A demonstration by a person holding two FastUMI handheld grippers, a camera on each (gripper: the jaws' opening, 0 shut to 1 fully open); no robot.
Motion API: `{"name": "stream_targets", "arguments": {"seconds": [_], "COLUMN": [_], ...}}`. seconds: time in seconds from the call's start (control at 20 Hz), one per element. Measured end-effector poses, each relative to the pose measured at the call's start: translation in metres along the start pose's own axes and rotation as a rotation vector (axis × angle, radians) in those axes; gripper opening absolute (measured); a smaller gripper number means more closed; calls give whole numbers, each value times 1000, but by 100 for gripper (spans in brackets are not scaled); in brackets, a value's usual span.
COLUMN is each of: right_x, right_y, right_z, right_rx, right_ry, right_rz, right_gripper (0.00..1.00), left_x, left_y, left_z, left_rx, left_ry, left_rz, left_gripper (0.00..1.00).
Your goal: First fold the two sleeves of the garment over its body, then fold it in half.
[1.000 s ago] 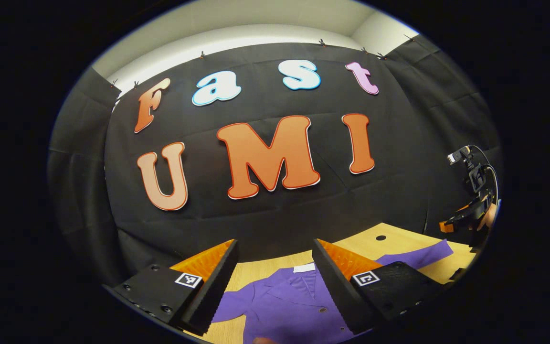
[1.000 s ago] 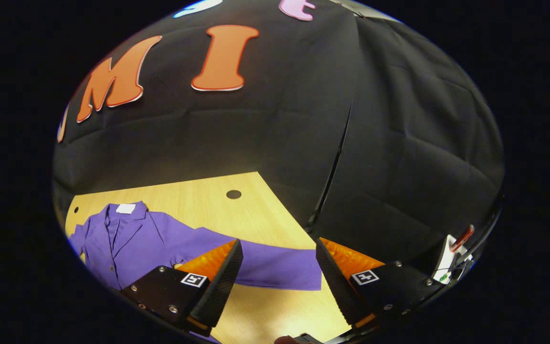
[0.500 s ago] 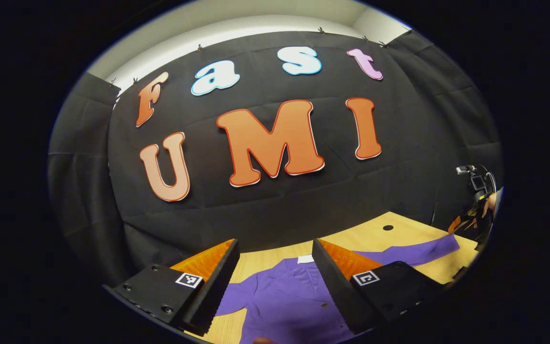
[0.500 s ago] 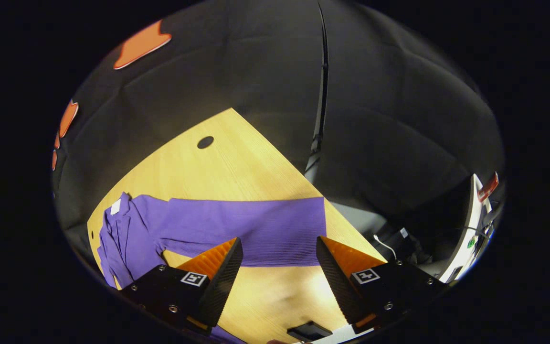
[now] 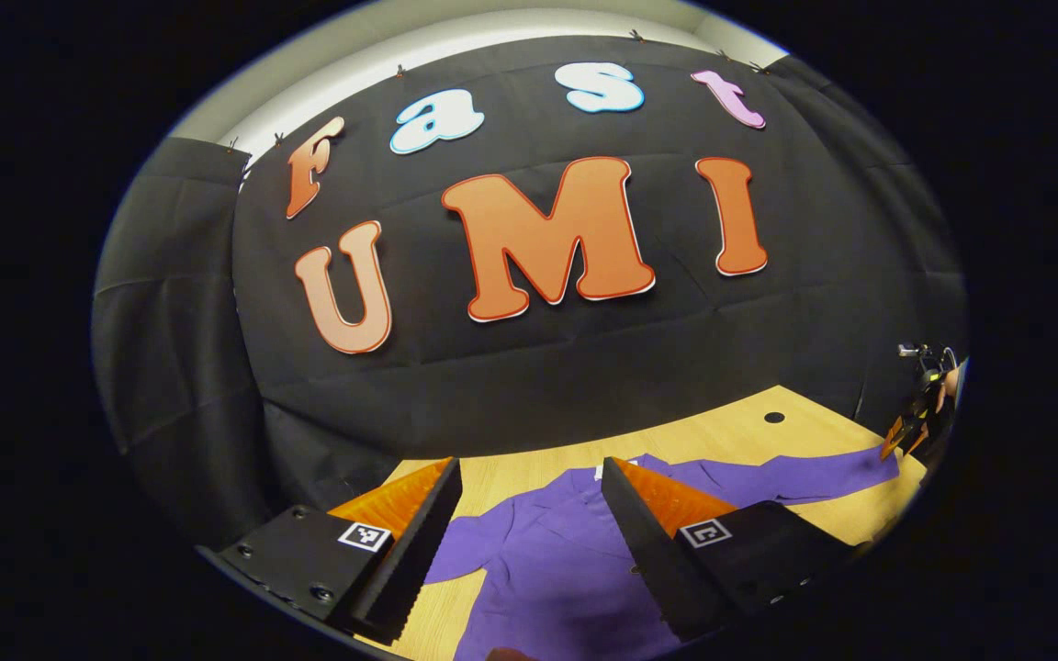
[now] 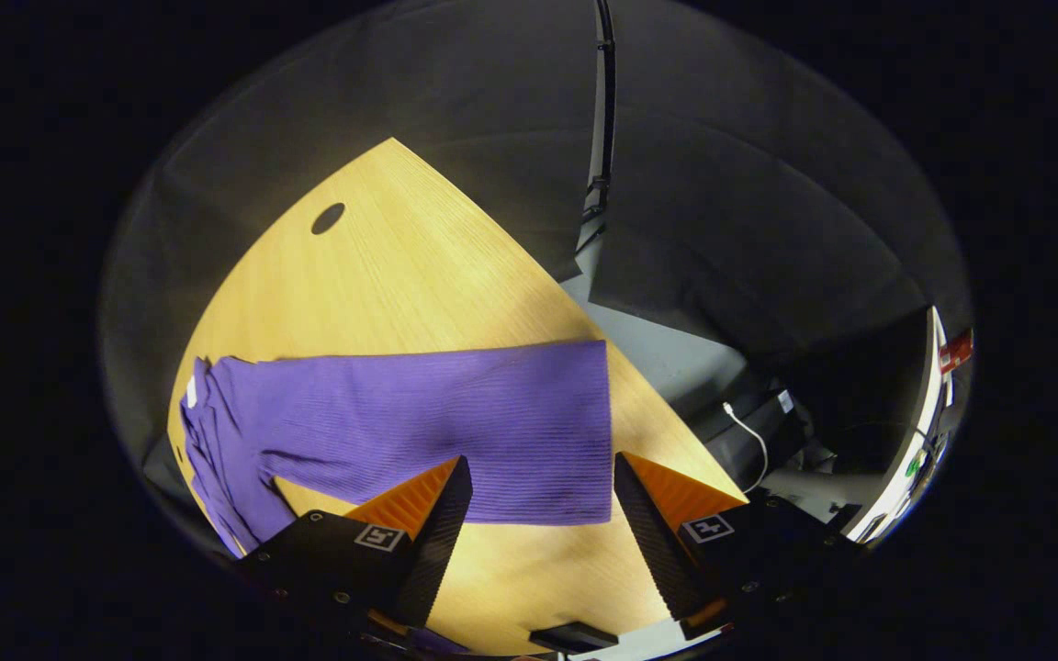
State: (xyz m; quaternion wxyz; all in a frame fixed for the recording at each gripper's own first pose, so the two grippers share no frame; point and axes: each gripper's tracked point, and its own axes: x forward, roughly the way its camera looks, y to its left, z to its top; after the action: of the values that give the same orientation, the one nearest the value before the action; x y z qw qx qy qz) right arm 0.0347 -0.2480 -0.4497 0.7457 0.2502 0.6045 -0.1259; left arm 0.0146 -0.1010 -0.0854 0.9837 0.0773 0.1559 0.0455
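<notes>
Lying flat on the counter, the purple ribbed cardigan looks soft and limp; pinch its sleeve cuff at 12 o'clock of the right tongs; both tongs, left tongs too, gape wide, holding nothing.

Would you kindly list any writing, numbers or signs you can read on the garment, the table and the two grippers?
No word or number is legible.
White tag at the collar of the purple garment: too small to read.
Square markers on the left gripper and the right gripper: black-and-white patterns, no text.
Wooden table: no writing that I can see.
</notes>
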Motion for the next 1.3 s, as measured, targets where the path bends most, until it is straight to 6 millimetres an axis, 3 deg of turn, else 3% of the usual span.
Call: {"name": "stream_targets", "arguments": {"seconds": [0.2,0.4,0.45,0.5,0.55,0.65,0.7,0.9,1.3], "right_x": [20,20,20,21,21,22,23,12,-81], "right_y": [-10,-6,-3,-2,-1,2,3,21,99], "right_z": [-3,-4,-5,-6,-3,2,2,6,10], "right_rx": [-28,-64,-65,-76,-82,-53,-37,-17,-82], "right_ry": [35,37,42,43,34,4,1,-25,-172], "right_rz": [-69,-77,-76,-73,-70,-61,-59,-5,105], "right_gripper": [93,85,78,81,57,38,10,4,4], "left_x": [4,6,3,4,4,1,-2,-12,-2], "left_y": [-6,-9,-8,-7,-8,-6,-4,5,37], "left_z": [-7,-11,-14,-13,-12,-10,-10,-10,-12], "left_rx": [12,21,22,25,28,33,36,45,29], "left_ry": [28,43,48,47,43,37,33,11,-36], "left_rz": [6,6,8,12,13,17,19,21,-38], "left_gripper": [98,98,98,98,98,100,98,98,100]}}
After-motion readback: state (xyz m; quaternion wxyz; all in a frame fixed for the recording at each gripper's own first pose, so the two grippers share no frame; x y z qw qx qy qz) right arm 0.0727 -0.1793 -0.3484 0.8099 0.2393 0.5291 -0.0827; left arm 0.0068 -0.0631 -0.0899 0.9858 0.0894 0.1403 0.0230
